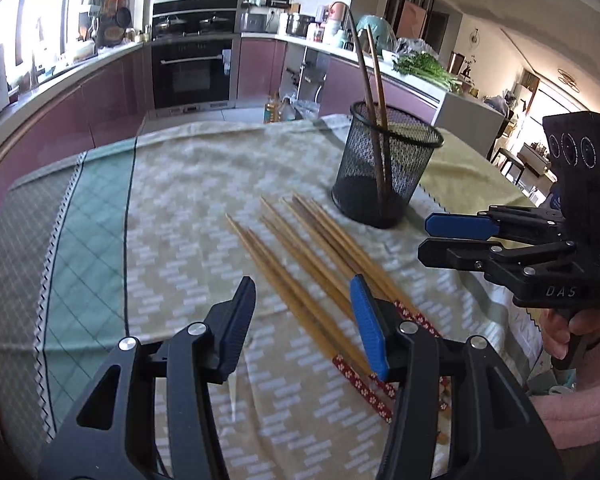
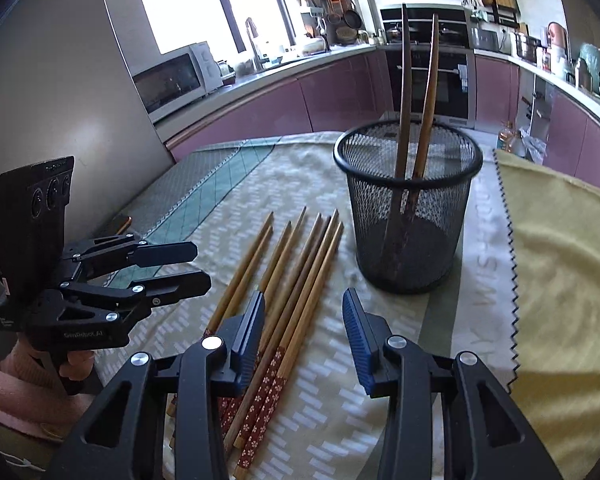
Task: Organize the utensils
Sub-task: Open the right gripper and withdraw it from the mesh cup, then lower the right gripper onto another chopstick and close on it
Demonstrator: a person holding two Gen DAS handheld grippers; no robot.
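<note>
Parted and empty, the left gripper [image 1: 302, 322] fills the lower frame over the chopsticks [image 1: 300, 252] lying centre on the bench [image 1: 172, 184].

Right-wrist view: the right gripper [image 2: 304, 338], fingers released, straddles their patterned ends; the mesh holder [image 2: 408, 216] stands upper right. Judging by this, a pickup is in hand; next, clamp and lift.

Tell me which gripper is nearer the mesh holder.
Right. The right gripper sits just short of the mesh holder; the left gripper is farther back, over the chopsticks.

Patterned tablecloth [image 1: 172, 184], yellow cloth [image 2: 560, 280], microwave [image 2: 172, 80], oven [image 1: 192, 72], perhaps greens [image 1: 424, 66]
</note>
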